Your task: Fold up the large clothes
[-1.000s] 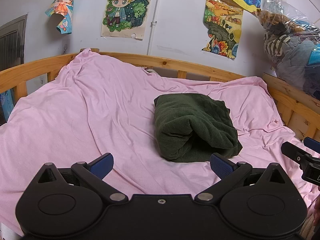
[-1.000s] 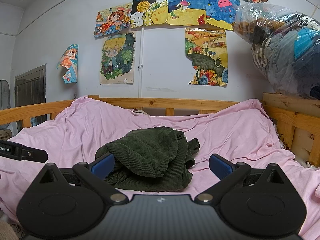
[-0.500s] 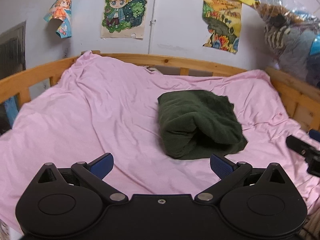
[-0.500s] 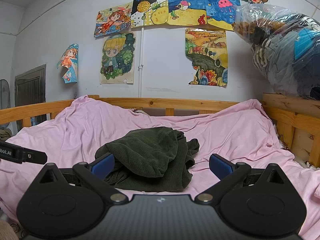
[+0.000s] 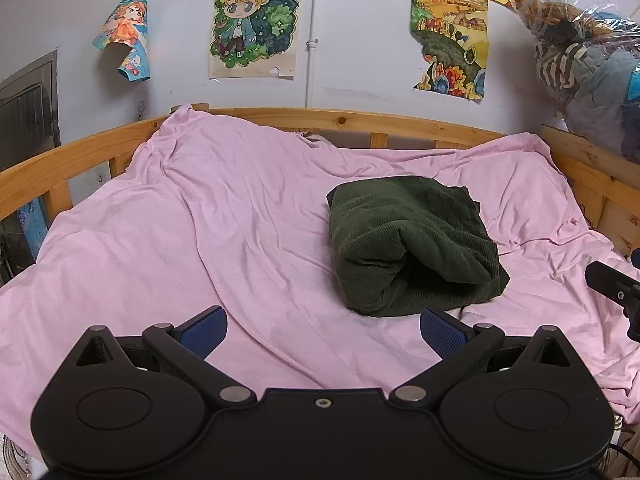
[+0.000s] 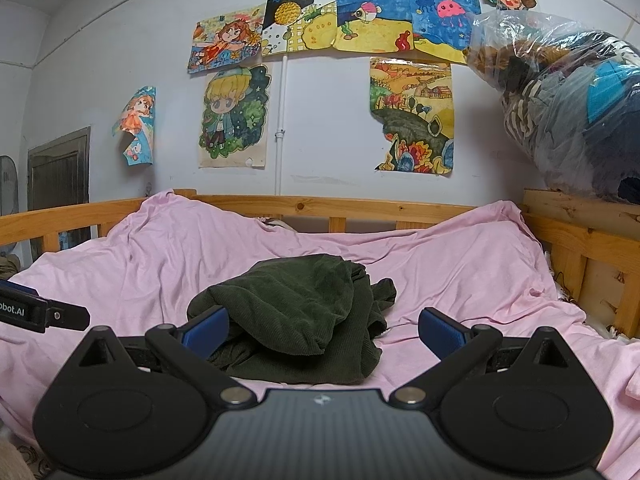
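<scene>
A dark green corduroy garment point(image 5: 408, 240) lies folded into a thick bundle on the pink sheet point(image 5: 200, 240), right of the middle. It also shows in the right wrist view point(image 6: 304, 312) as a rumpled pile. My left gripper point(image 5: 322, 330) is open and empty, held above the sheet just in front of the bundle. My right gripper point(image 6: 323, 330) is open and empty, low over the sheet, with the bundle's near edge between its fingers. Neither touches the garment.
A wooden bed rail point(image 5: 360, 120) runs round the back and sides. A clear plastic bag of clothes point(image 6: 568, 120) sits on the right rail. Drawings point(image 6: 236, 116) hang on the wall. The right gripper's tip point(image 5: 612, 284) shows at the right edge.
My left gripper has pulled back and tilted a little, so the bundle sits slightly farther right and lower in its view. The right gripper has hardly moved. The garment is unchanged.
</scene>
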Demonstrator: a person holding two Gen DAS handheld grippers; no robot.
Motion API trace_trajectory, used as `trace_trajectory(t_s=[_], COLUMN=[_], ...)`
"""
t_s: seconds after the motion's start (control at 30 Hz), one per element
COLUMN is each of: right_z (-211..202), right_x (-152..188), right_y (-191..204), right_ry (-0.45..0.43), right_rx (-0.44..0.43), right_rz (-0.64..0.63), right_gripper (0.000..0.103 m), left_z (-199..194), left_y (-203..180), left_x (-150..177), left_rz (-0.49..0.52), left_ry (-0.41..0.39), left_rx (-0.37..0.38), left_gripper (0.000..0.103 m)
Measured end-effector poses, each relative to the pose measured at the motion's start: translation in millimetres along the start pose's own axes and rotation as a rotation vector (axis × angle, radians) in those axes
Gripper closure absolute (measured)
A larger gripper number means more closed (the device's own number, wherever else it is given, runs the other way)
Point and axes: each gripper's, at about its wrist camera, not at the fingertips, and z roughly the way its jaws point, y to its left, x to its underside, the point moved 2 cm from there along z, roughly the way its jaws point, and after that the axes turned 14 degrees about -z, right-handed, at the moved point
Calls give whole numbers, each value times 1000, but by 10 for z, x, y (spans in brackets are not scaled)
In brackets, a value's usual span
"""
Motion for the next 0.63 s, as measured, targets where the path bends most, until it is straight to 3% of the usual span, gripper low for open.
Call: trace_trajectory(t_s=[0.63], right_z=[-1], right_x=[13], right_y=[-53], right_ry=[-6], right_rx=[-3], right_rz=[-7], right_gripper=[0], left_z=[-4], left_y=[-11], left_x=[33], left_rz=[20], left_ry=[-2], left_rx=[11], left_gripper=[1])
